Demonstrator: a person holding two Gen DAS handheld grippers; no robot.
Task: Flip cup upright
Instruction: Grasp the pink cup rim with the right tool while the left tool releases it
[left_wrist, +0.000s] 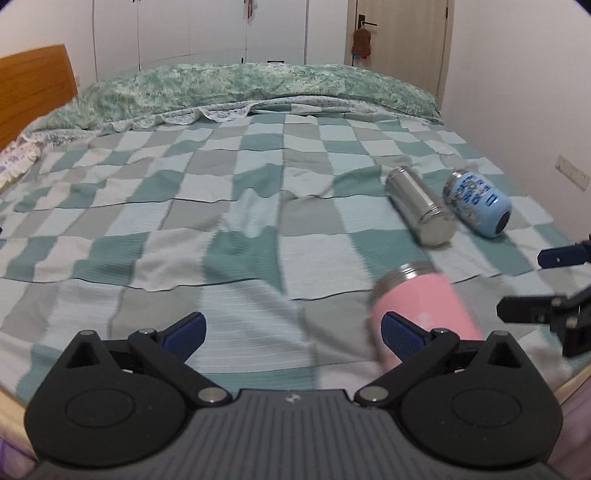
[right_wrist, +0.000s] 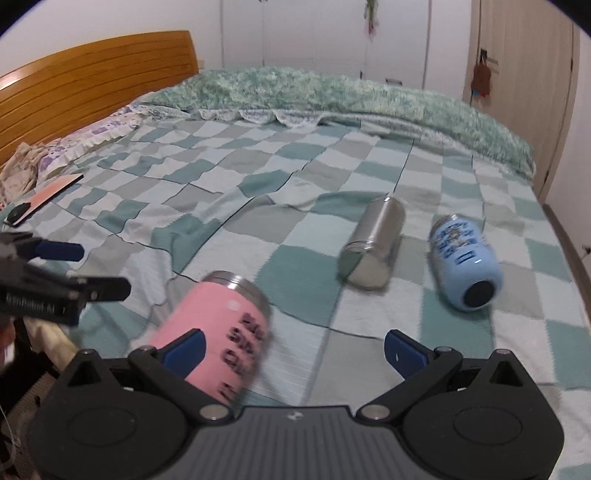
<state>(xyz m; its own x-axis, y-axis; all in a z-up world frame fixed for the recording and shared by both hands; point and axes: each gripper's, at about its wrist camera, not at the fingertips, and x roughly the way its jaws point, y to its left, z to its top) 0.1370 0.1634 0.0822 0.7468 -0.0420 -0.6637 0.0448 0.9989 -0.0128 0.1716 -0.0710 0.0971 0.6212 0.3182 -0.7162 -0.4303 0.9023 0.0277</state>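
Note:
Three cups lie on their sides on the checked bedspread (left_wrist: 221, 206). A pink cup (left_wrist: 424, 306) with a steel rim lies nearest, just beyond my left gripper's right finger; in the right wrist view it (right_wrist: 225, 325) lies behind my right gripper's left finger. A steel cup (left_wrist: 421, 206) (right_wrist: 373, 247) lies farther back. A light blue printed cup (left_wrist: 480, 203) (right_wrist: 465, 258) lies right of it. My left gripper (left_wrist: 291, 332) is open and empty. My right gripper (right_wrist: 291, 347) is open and empty; it also shows at the left wrist view's right edge (left_wrist: 546, 280).
A rolled green quilt (left_wrist: 258, 85) lies along the far side of the bed. A wooden headboard (right_wrist: 92, 85) and pillows (right_wrist: 74, 147) are at the left. A phone (right_wrist: 40, 203) lies on the bedspread at the left. The left gripper (right_wrist: 66, 269) shows at the right wrist view's left edge.

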